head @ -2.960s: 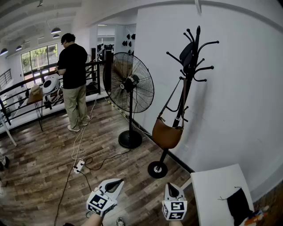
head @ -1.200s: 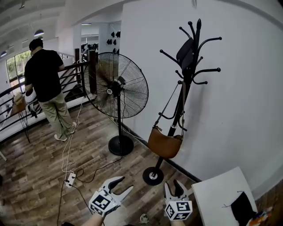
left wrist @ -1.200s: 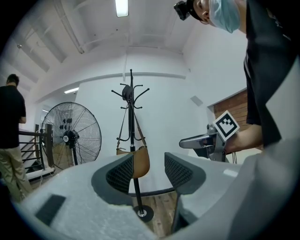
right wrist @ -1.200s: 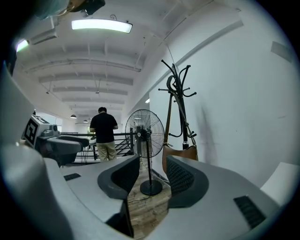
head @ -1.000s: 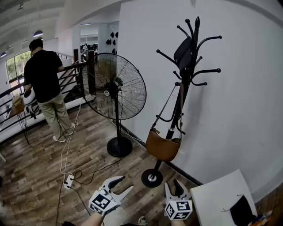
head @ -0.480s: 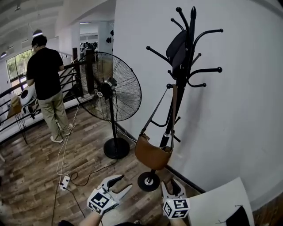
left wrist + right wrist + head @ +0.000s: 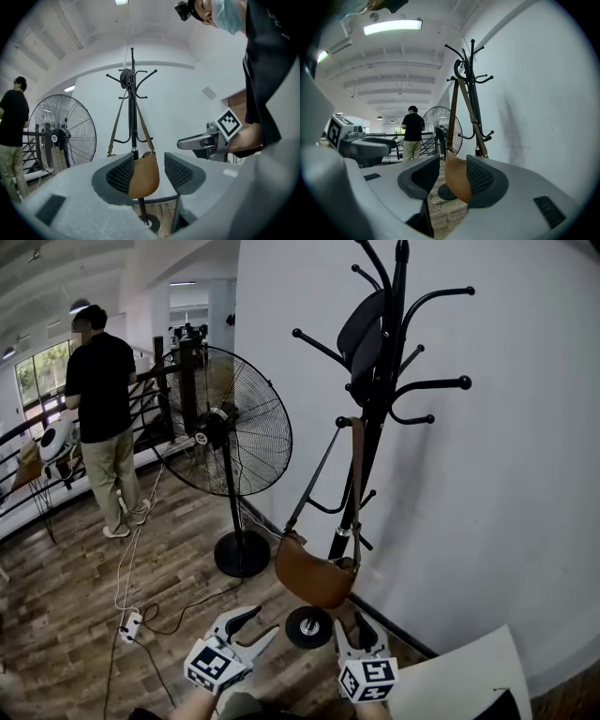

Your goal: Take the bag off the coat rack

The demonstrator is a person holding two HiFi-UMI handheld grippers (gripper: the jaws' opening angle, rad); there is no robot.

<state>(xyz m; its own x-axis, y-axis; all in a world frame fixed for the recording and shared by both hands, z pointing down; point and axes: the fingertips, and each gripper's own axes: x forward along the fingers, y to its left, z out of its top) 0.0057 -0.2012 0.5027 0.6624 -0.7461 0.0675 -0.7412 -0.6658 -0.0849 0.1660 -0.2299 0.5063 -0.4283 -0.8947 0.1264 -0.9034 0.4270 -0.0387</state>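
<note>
Grippers, two, hand-held, low in the head view and side by side. Left gripper [image 7: 260,622]: jaws apart, nothing clamped; its own view shows the bag framed in the gap, beyond the pads. Right gripper [image 7: 351,624]: jaws likewise apart, nothing clamped; in its own view the bag sits in the gap and overlaps the right-hand pad, contact not determinable.

White table [image 7: 461,679]: one corner only, at the lower right, beside the right gripper.

Bag [image 7: 313,572]: brown, rounded, saddle-shaped. Hangs just above and ahead of both grippers, low against the coat rack [image 7: 379,395]. Its strap [image 7: 356,484], also brown, runs up to a hook about halfway up the pole.

Coat rack: black, single pole, curved hooks with ball tips, round base [image 7: 308,626] on the wood floor [image 7: 66,596], close to the white wall [image 7: 506,474]. Leans in the head view, upright in the left gripper view. One dark item [image 7: 359,334] hangs from an upper hook; kind not clear.

Pedestal fan [image 7: 230,423]: large, black wire cage, round foot, left of the rack along the wall.

Power strip [image 7: 129,624]: white, on the floor, cables trailing toward the fan.

Person [image 7: 103,399]: black top, light trousers, standing at a dark railing [image 7: 28,437], well apart from the rack.
</note>
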